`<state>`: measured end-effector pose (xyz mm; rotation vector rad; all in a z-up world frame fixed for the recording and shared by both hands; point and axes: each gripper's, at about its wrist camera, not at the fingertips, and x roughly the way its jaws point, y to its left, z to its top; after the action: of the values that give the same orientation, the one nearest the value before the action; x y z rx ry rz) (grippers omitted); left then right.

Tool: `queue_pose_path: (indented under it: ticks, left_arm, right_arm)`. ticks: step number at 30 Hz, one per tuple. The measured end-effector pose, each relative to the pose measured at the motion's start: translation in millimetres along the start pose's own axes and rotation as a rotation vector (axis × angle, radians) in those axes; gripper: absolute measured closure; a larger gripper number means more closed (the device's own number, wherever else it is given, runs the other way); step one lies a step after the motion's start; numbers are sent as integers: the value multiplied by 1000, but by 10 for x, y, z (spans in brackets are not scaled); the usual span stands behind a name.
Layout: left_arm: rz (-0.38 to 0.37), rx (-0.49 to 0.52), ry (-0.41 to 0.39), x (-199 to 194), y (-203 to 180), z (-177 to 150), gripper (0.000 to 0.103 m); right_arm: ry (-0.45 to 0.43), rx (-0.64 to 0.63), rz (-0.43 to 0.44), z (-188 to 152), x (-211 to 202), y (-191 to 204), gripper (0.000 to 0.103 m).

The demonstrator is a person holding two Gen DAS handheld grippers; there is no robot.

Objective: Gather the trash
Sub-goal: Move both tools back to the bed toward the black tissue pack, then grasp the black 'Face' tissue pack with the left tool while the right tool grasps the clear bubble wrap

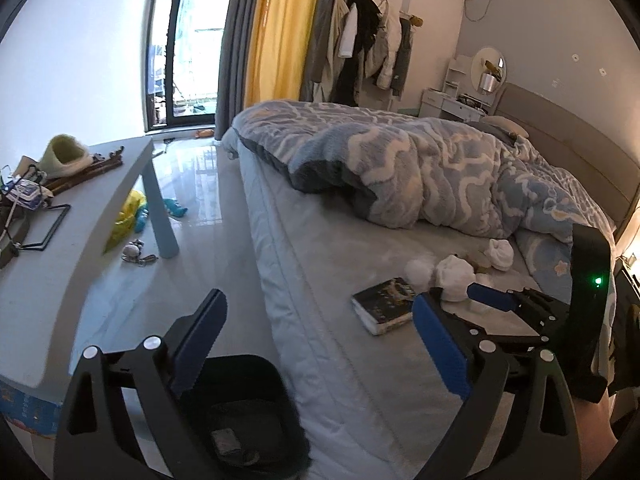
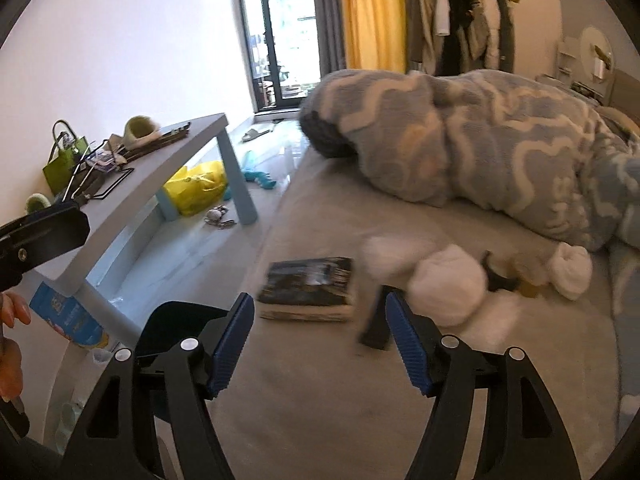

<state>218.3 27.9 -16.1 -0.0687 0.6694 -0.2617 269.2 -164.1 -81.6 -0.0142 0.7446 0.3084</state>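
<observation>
Now both grippers, L (image 1: 320, 332) & R (image 2: 320, 340), spread wide, empty, over bed (image 1: 320, 264) w/ tissue wads (image 2: 444, 292).

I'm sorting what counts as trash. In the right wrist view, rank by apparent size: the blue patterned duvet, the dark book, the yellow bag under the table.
1. blue patterned duvet, by far the largest.
2. dark book.
3. yellow bag: looks slightly smaller, but it lies farther away and is partly hidden, so unsure.

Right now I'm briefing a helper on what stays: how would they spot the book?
Start at the bed with the blue patterned duvet. On the bare sheet, left of the white crumpled tissues, lies the book: the only dark, flat, rectangular thing there.
</observation>
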Motion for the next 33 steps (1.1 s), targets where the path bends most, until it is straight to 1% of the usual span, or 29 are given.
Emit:
queue_pose_path:
  ticks: [7, 11, 15, 20, 25, 27, 30, 33]
  left_arm:
    - [-23, 7, 37, 249, -317, -1, 6]
    - [-21, 11, 78, 443, -447, -32, 6]
    - [-13, 15, 127, 668, -543, -82, 6]
    - [-9, 8, 163, 870, -614, -139, 6]
    - [-10, -11, 167, 1028, -659, -135, 6]
    - [-11, -25, 181, 1104, -665, -152, 6]
    - [5, -28, 198, 1220, -691, -159, 6]
    - [31, -26, 196, 1303, -712, -170, 6]
  right_arm:
    - [21, -13, -36, -106, -73, -346, 32]
    - [28, -11, -44, -122, -80, -550, 31]
    - [40, 5, -15, -126, -65, -741, 31]
    - [62, -16, -8, -127, -14, -870, 31]
    - [77, -43, -11, -115, 43, -990, 31]
    - [84, -60, -6, -117, 64, -1007, 30]
    - [105, -88, 16, -139, 116, -1065, 26]
    - [113, -110, 27, -141, 138, -1111, 24]
